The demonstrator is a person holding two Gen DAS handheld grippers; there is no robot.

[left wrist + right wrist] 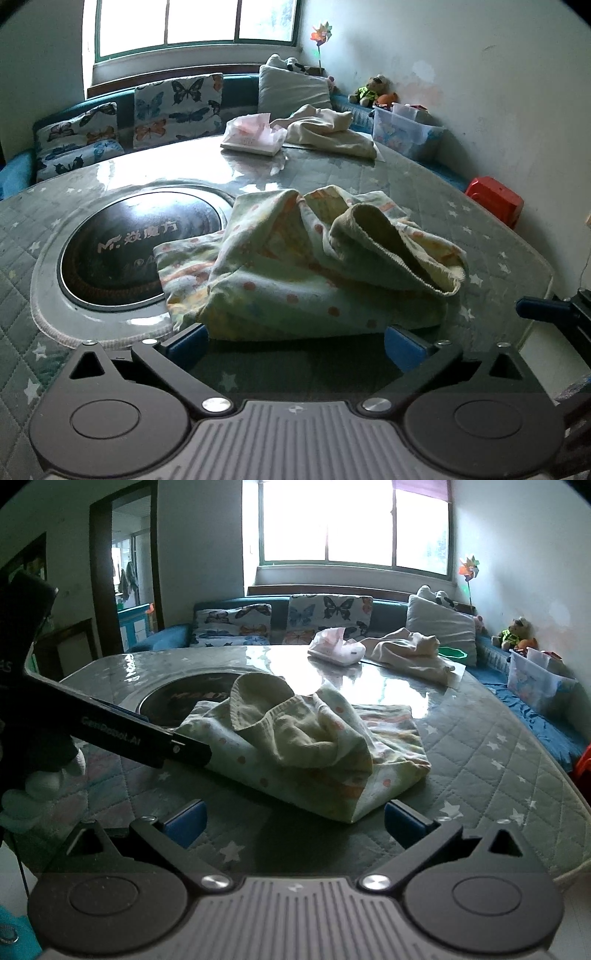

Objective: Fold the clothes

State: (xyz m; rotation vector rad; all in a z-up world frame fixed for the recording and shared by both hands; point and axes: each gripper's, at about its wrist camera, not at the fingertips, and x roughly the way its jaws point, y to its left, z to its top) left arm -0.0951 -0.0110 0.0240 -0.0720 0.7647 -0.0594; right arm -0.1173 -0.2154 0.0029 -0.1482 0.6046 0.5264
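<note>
While both grippers gape, the spotted garment (295,266) lies crumpled

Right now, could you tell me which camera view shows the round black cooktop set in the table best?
The left wrist view: the round black cooktop shows most of its disc and white lettering, only its right edge covered by the dotted garment. In the right wrist view the cooktop is a thin sliver behind that garment and the left gripper's finger.

Bright window (354,524) above a blue sofa (236,607) with butterfly cushions (177,107).
</note>
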